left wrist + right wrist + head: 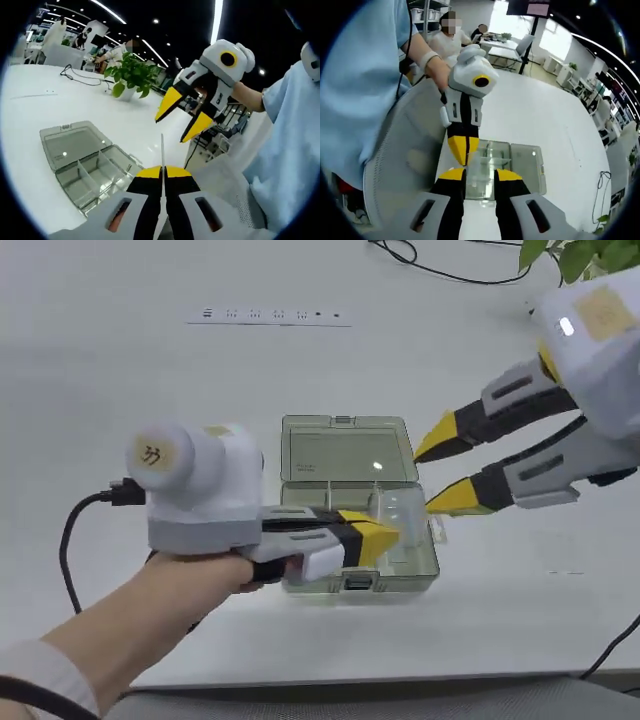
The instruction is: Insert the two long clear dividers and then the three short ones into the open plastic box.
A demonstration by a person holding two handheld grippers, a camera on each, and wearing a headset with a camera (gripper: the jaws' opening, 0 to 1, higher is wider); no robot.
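Note:
The open clear plastic box (425,570) lies on the white table, its lid (345,452) folded back flat. Clear dividers stand inside the box (75,175), splitting it into compartments. My left gripper (375,533) hovers over the box's front, shut on a clear divider (400,512). In the left gripper view that divider (162,147) shows edge on, rising between the shut jaws of the left gripper (162,172). My right gripper (427,480) hangs open above the box's right side, just beyond the divider, holding nothing. The right gripper view looks past the right gripper (481,175) at the divider (480,167), left gripper (463,152) and box (520,162).
A white power strip (270,315) lies at the back of the table, with a black cable (430,265) and a green plant (565,255) at the far right. The table's front edge (350,672) runs close below the box. A grey mesh chair (405,165) stands beside the table.

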